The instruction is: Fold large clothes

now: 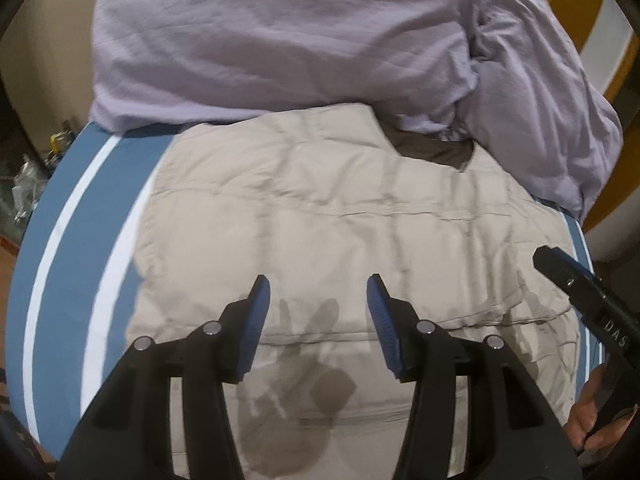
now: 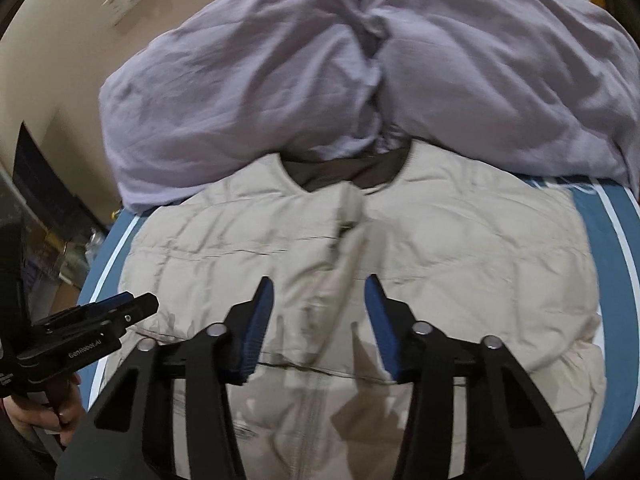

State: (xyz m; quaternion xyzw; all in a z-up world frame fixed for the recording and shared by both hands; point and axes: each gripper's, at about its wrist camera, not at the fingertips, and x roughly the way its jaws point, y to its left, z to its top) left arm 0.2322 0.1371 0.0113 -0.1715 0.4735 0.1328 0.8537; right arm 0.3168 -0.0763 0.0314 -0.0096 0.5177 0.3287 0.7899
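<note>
A beige quilted puffer jacket (image 1: 320, 208) lies spread flat on the blue sheet with white stripes (image 1: 80, 216), its dark-lined collar against a rumpled lilac duvet (image 1: 280, 40). The left gripper (image 1: 318, 320) and right gripper (image 2: 319, 320) hover above it, both spread wide and holding nothing.

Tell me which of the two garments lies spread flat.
The beige quilted jacket, spread flat below both grippers; the lavender garment behind its collar is bunched in a heap.
</note>
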